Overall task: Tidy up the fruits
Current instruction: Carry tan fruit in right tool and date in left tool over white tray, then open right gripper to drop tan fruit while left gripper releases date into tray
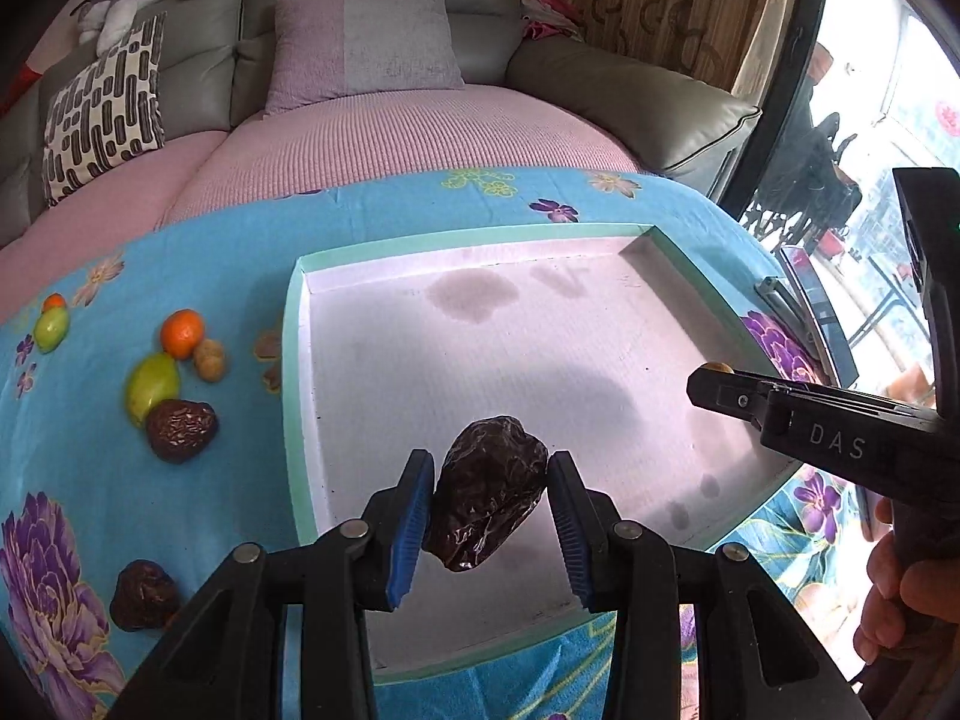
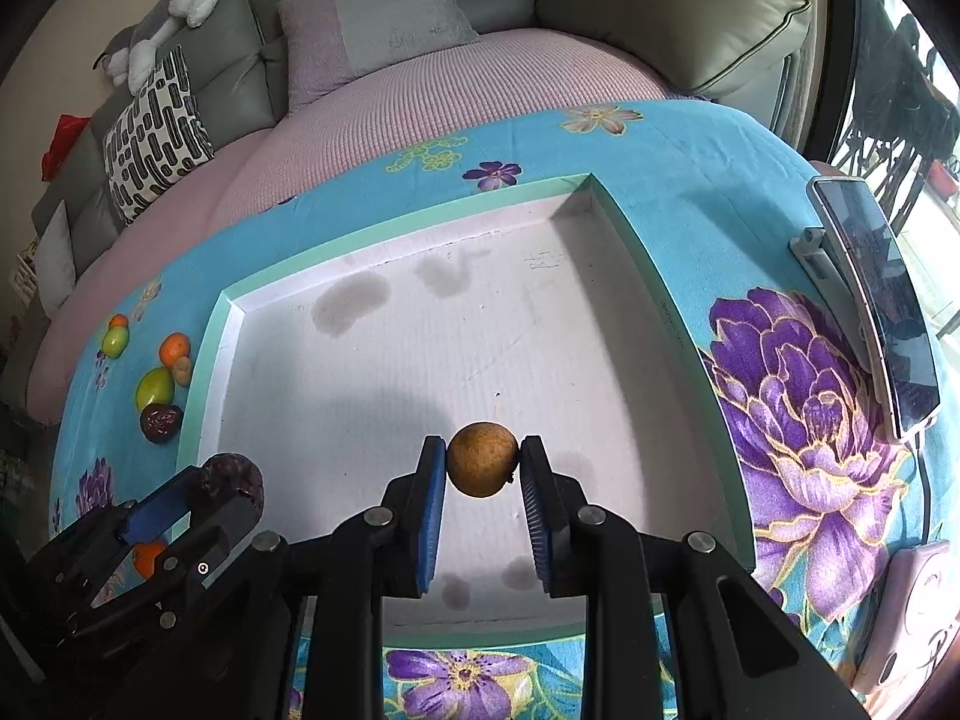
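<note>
Lying loose on the cloth [image 1: 90,420] left of the tray [image 1: 294,360] are an orange [image 1: 183,333], a pear [image 1: 151,385] and a date [image 1: 180,429]. The left gripper [image 1: 489,510] pinches a dark date [image 1: 486,507] over the tray's near edge. Only the right view shows the right gripper [image 2: 483,480] clamping a brown longan [image 2: 482,459], and a phone [image 2: 876,306] at far right.

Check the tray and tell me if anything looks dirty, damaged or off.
The tray floor has dark blotchy stains: a large one near the far wall, a smaller one beside it, and several spots near the front edge. No tear or break shows.
</note>
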A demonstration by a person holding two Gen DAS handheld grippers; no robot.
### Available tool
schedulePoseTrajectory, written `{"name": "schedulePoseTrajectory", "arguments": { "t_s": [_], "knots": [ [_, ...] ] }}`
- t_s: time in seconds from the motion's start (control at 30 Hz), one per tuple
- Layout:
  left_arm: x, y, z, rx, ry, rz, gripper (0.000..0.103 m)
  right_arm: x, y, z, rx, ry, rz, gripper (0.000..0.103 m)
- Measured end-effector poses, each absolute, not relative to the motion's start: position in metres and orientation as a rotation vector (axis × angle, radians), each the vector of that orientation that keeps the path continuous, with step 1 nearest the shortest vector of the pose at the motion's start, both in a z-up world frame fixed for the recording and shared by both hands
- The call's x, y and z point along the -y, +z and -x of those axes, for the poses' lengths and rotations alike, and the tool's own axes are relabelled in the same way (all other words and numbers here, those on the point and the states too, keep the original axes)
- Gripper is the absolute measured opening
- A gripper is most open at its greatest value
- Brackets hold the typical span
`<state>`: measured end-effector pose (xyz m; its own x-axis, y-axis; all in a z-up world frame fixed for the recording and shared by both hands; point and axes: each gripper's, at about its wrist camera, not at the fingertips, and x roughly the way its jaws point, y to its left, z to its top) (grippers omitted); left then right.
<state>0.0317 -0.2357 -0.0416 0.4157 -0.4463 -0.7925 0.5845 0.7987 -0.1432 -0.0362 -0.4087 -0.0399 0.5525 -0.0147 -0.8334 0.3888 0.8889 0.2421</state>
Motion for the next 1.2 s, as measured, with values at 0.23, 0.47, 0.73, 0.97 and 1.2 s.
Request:
{"name": "schedulePoseTrajectory", "arguments": {
  "t_s": [0.23,0.47,0.73,0.97,1.2],
  "knots": [
    [0.236,-0.051,-0.035,-0.963,-0.623,-0.177,0.042,0.408,-0.048,0.033,-0.997,-0.237,-0.431,0.027],
    [0.236,-0.052,-0.036,-0.970,-0.614,-0.180,0.043,0.407,-0.054,0.031,-1.020,-0.237,-0.432,0.027],
    [0.232,-0.043,-0.035,-0.956,-0.603,-0.180,0.064,0.406,-0.060,0.029,-1.043,-0.250,-0.431,0.036],
    [0.213,-0.032,-0.046,-0.947,-0.496,-0.161,0.093,0.407,-0.061,0.029,-1.046,-0.272,-0.424,0.071],
    [0.164,-0.028,-0.071,-0.978,-0.296,-0.075,0.103,0.404,-0.060,0.027,-1.048,-0.266,-0.410,0.085]
  ]
}}
